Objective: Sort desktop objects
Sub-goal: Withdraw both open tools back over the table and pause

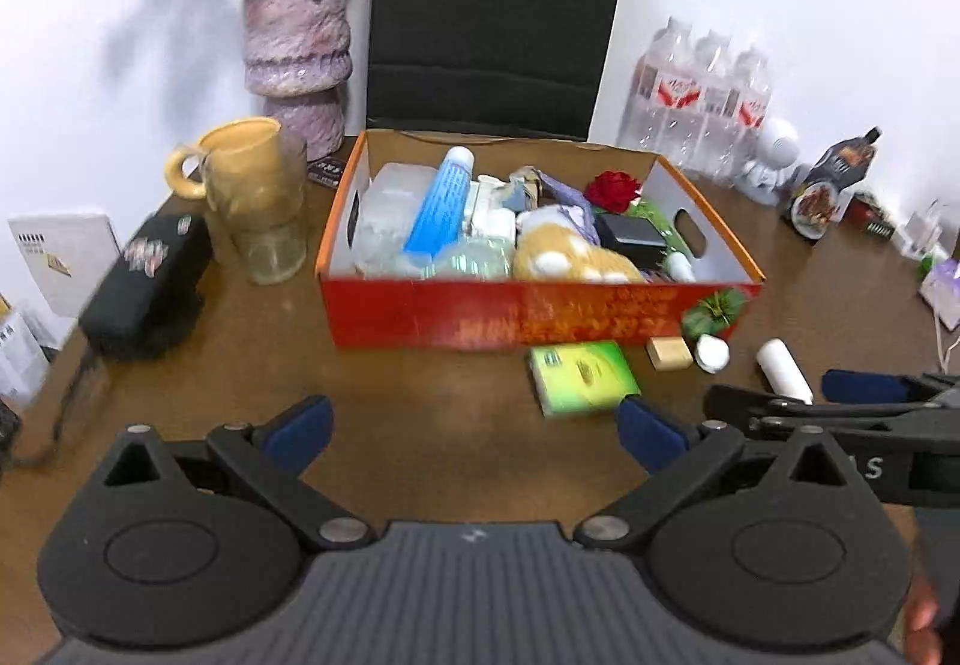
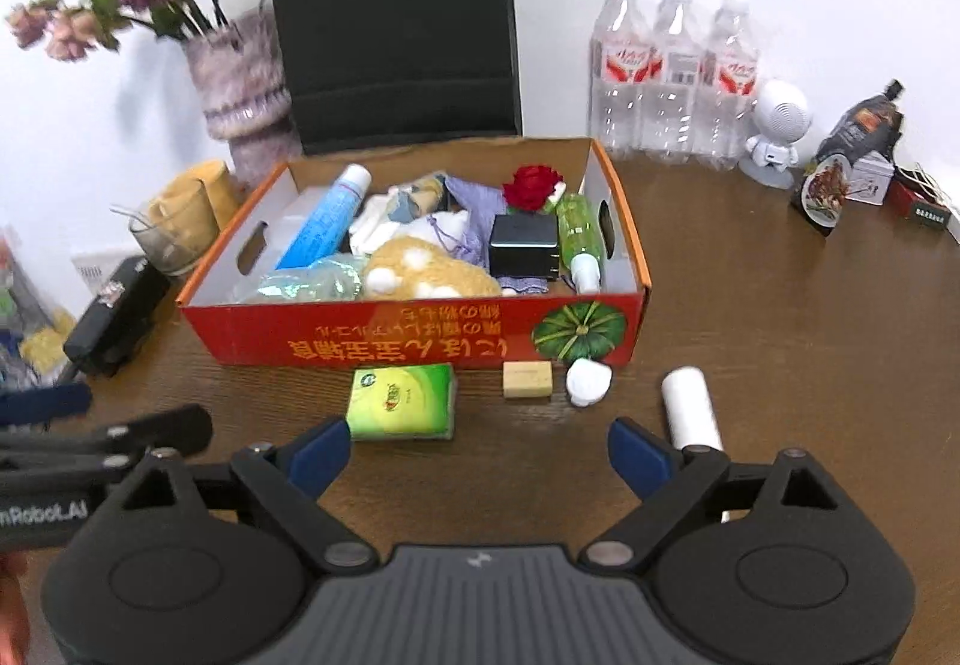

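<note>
An orange-red cardboard box (image 1: 420, 314) (image 2: 288, 341) stands mid-table, filled with several items: a blue tube (image 1: 441, 200), a red rose (image 2: 531, 185), a black cube (image 2: 522, 245). In front of it lie a green tissue pack (image 1: 579, 377) (image 2: 402, 401), a tan block (image 1: 668, 352) (image 2: 527, 380), a small white cap (image 1: 711, 353) (image 2: 588, 382) and a white cylinder (image 1: 780, 368) (image 2: 690, 407). My left gripper (image 1: 477, 425) is open and empty above the bare table, left of the pack. My right gripper (image 2: 477, 452) is open and empty just short of the pack and cylinder.
A purple vase (image 1: 297, 47) with flowers, a black bag (image 1: 492, 17) and water bottles (image 2: 672, 83) line the wall. A yellow mug and glass (image 1: 258, 197) and a black case (image 1: 144, 287) stand left. A white speaker figure (image 2: 777, 131) and small packages sit far right.
</note>
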